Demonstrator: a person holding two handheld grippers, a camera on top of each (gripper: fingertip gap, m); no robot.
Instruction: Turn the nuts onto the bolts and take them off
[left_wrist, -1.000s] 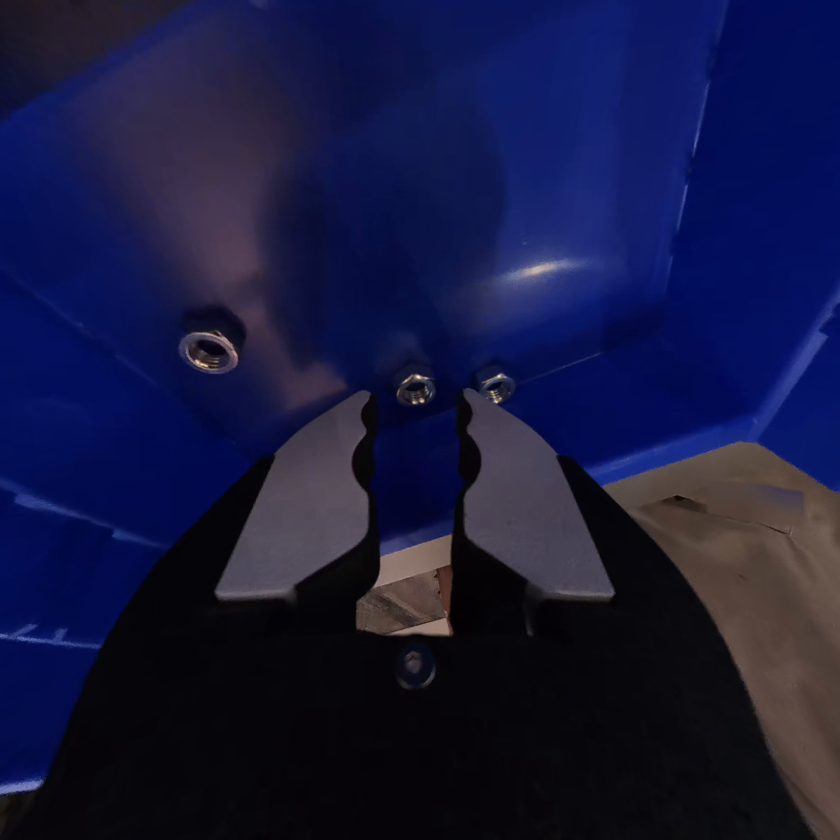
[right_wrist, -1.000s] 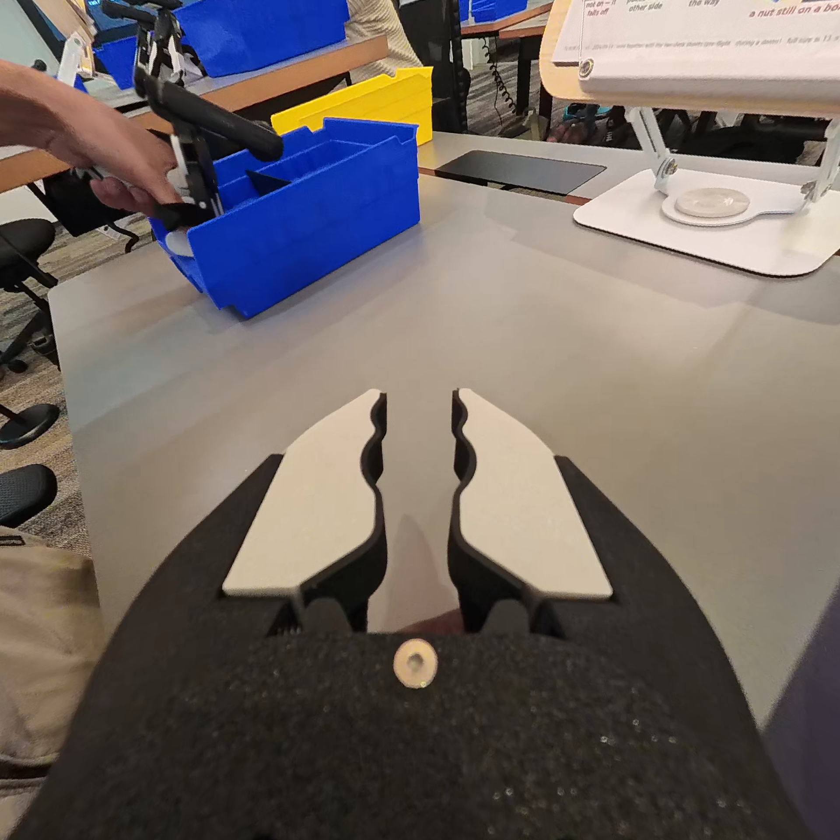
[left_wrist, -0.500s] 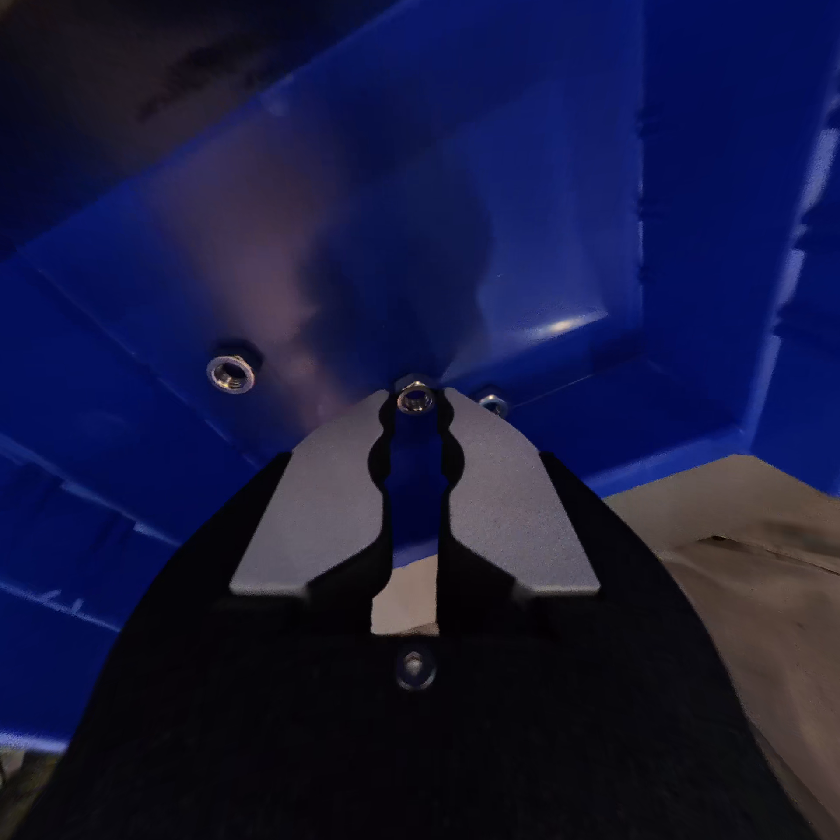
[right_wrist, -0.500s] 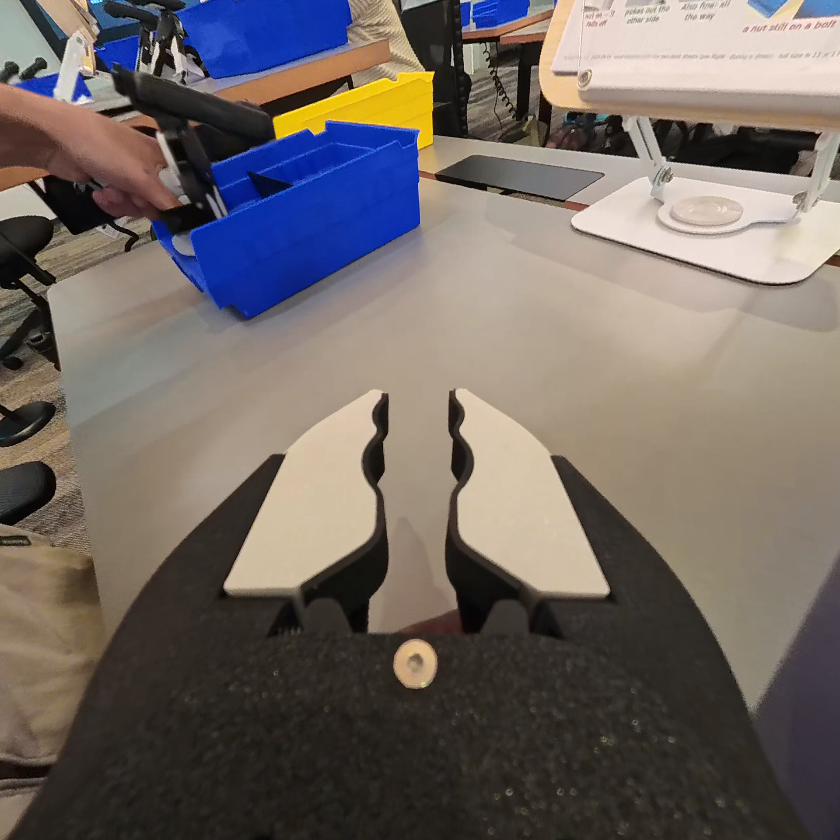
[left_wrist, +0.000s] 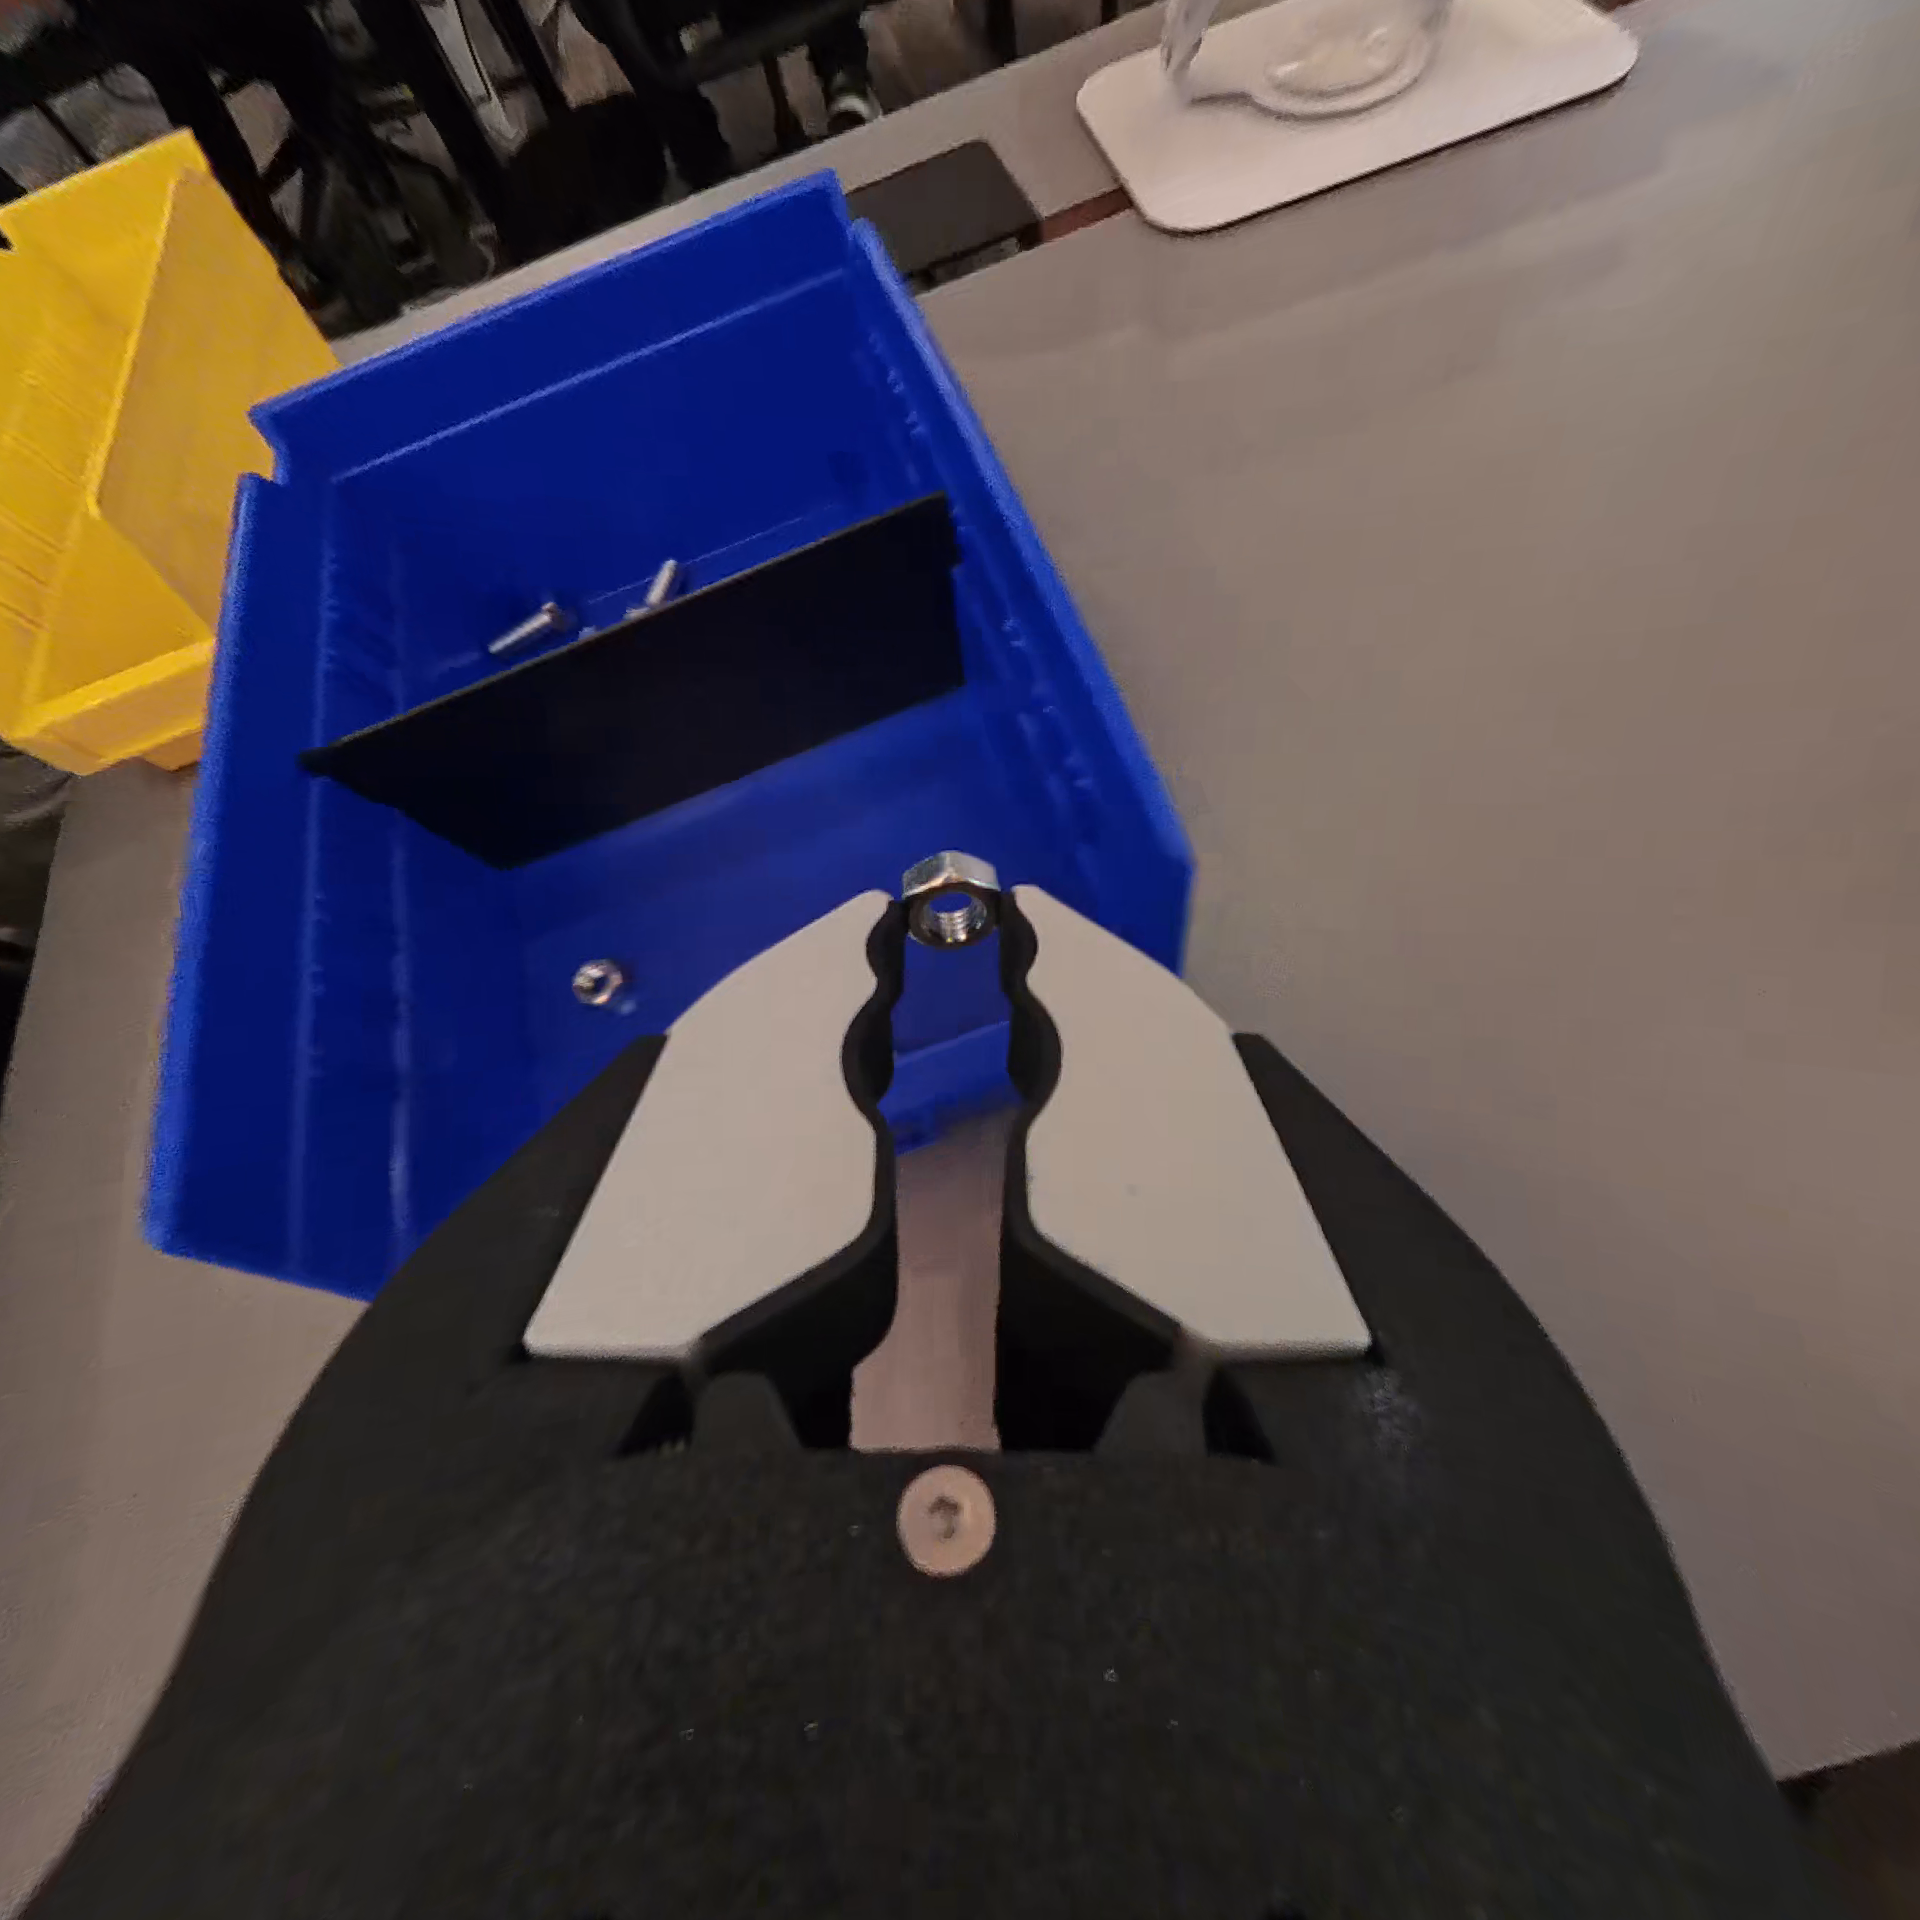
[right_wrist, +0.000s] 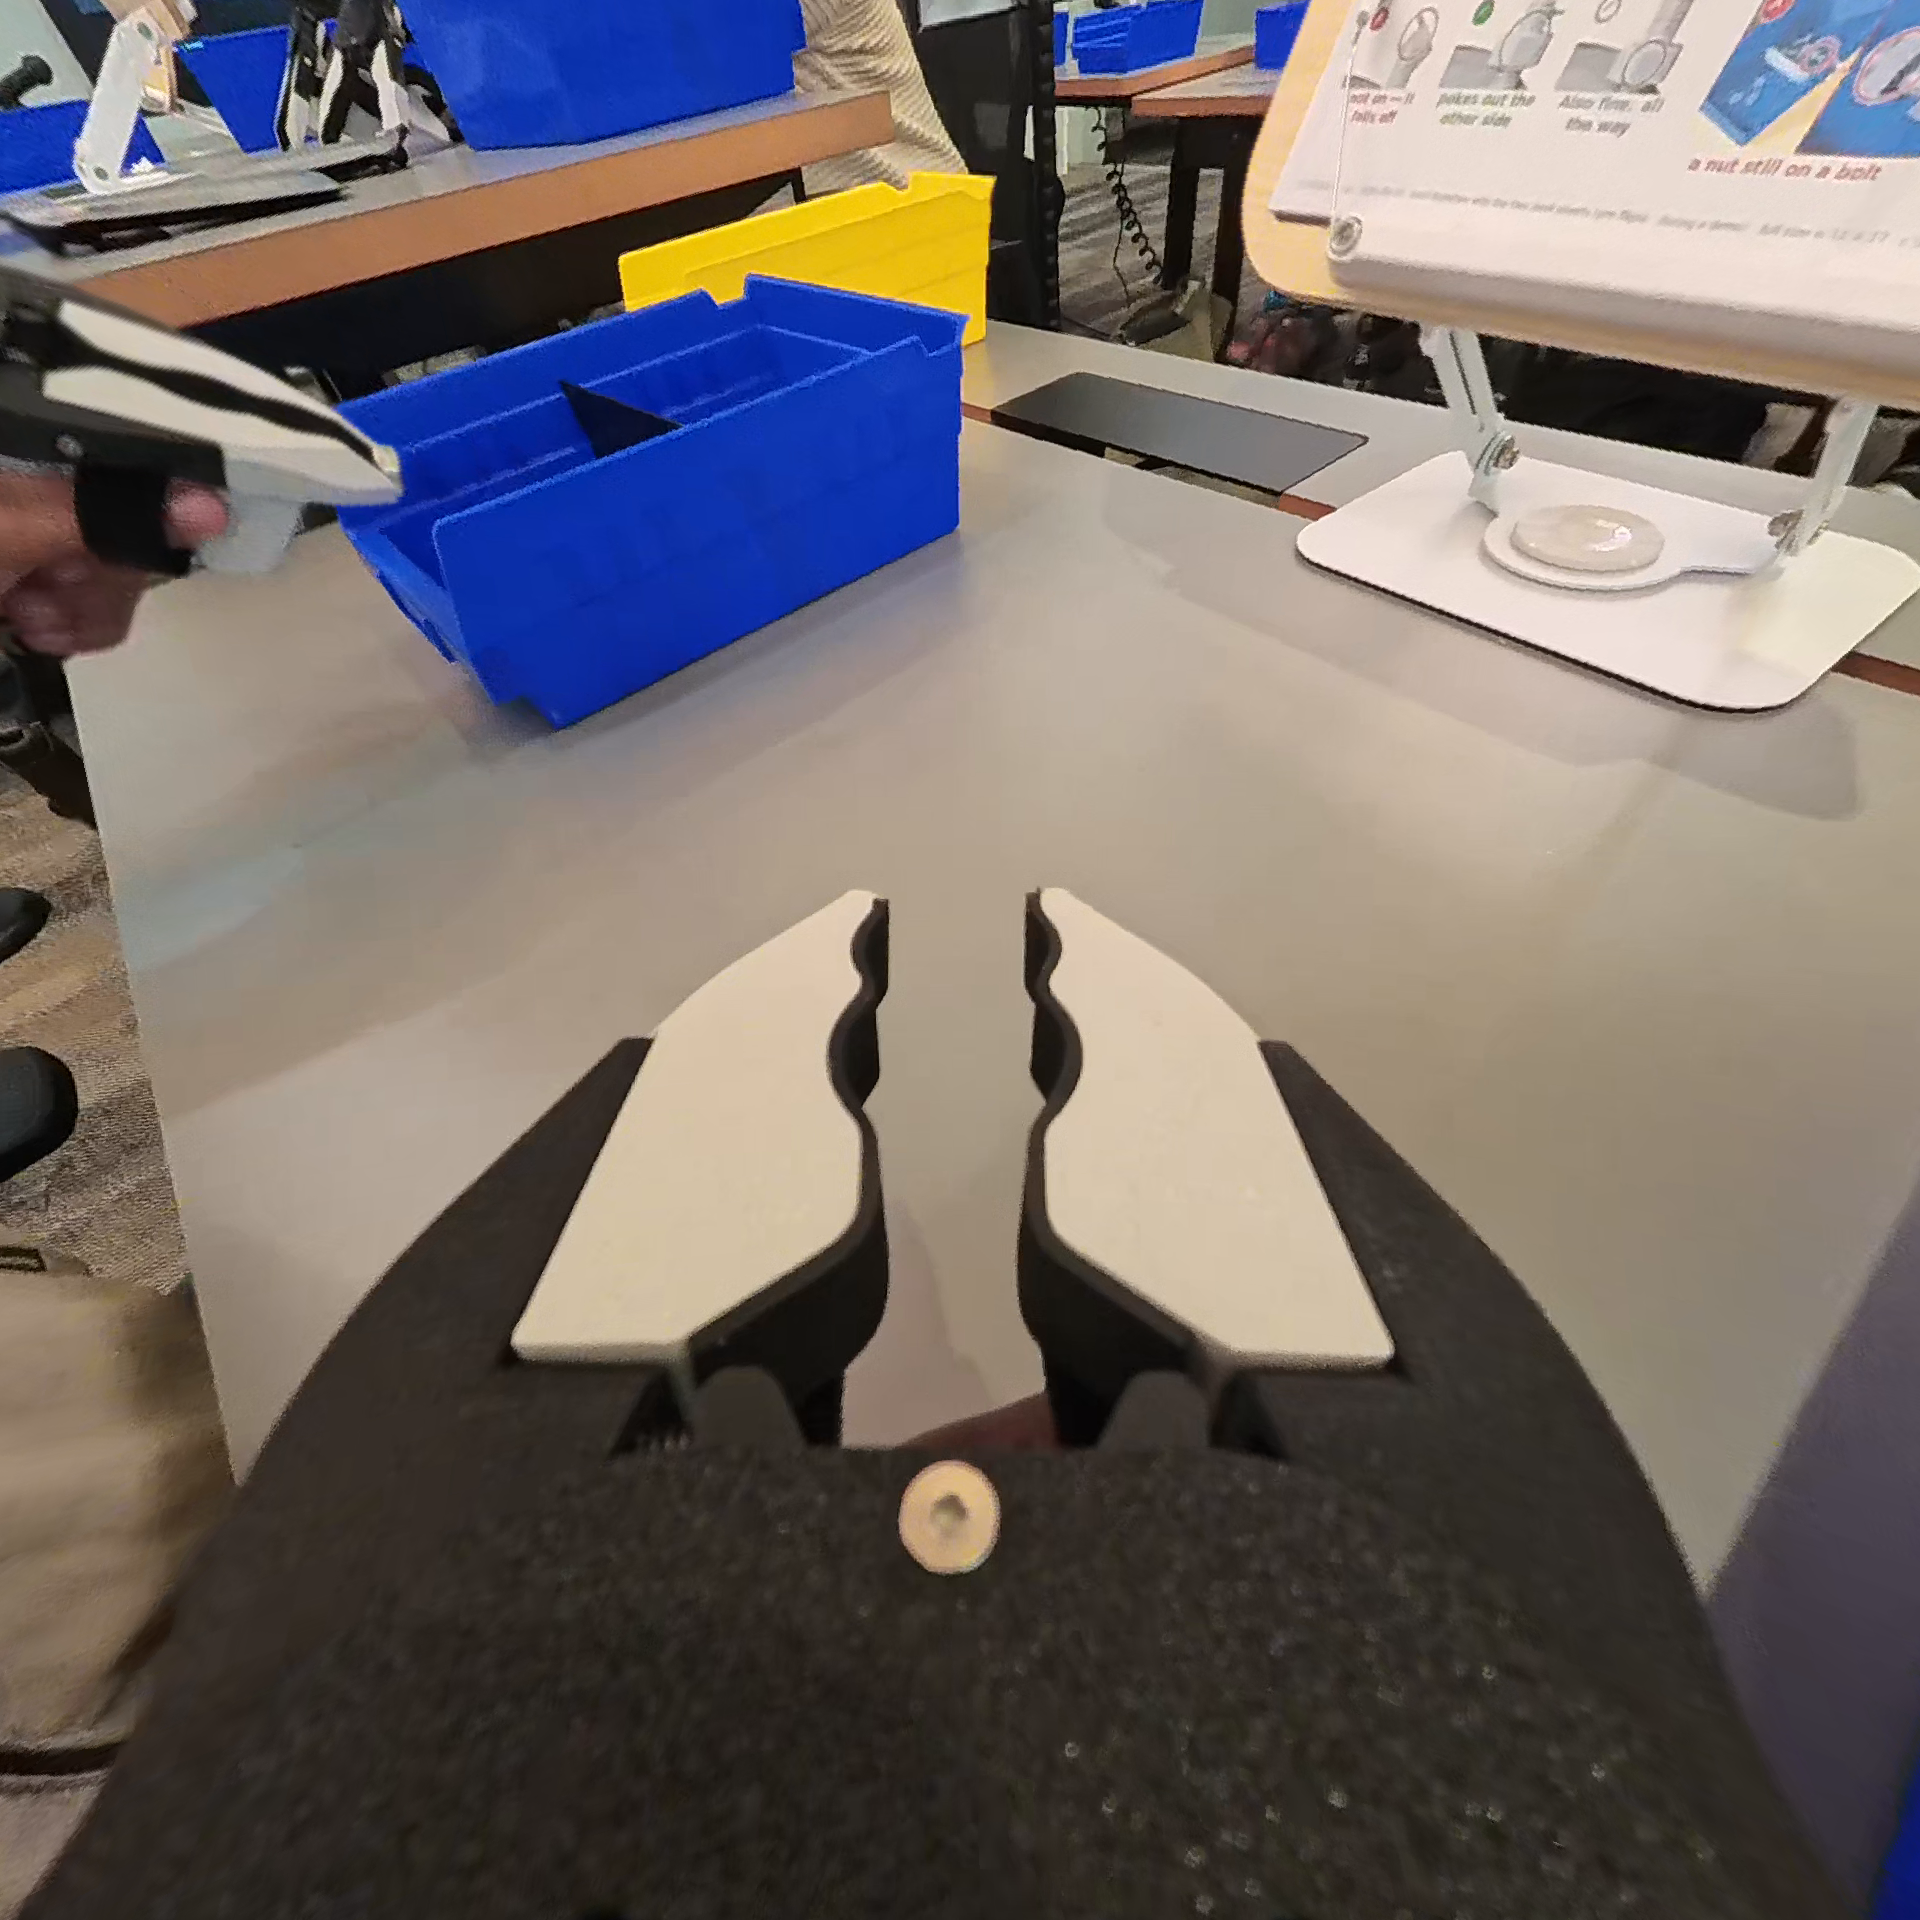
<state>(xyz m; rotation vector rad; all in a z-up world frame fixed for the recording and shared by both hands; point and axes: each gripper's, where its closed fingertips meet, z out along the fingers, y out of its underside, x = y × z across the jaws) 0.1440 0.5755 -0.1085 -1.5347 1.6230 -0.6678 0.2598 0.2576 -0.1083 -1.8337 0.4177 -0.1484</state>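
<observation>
My left gripper (left_wrist: 948, 902) is shut on a silver hex nut (left_wrist: 948, 902), held at its fingertips above the near end of a blue bin (left_wrist: 312, 935). Another nut (left_wrist: 597, 982) lies on the bin floor in the near compartment. Two bolts (left_wrist: 532, 629) lie in the far compartment behind a black divider (left_wrist: 665, 717). My right gripper (right_wrist: 956, 906) is open and empty, low over the grey table (right_wrist: 1247, 883). The left gripper (right_wrist: 208, 426) also shows in the right wrist view, at the left above the blue bin (right_wrist: 675, 520).
A yellow bin (left_wrist: 94, 468) stands behind the blue one; it also shows in the right wrist view (right_wrist: 831, 255). A white stand (right_wrist: 1621, 592) with a tilted instruction board (right_wrist: 1621, 135) sits at the back right. A black inset plate (right_wrist: 1174, 426) lies in the table. My hands' fingertips stand some 35 centimeters from each other.
My left gripper closed on a nut on the bin floor and lifted it up out of the bin. My right gripper has stayed about where it was.
</observation>
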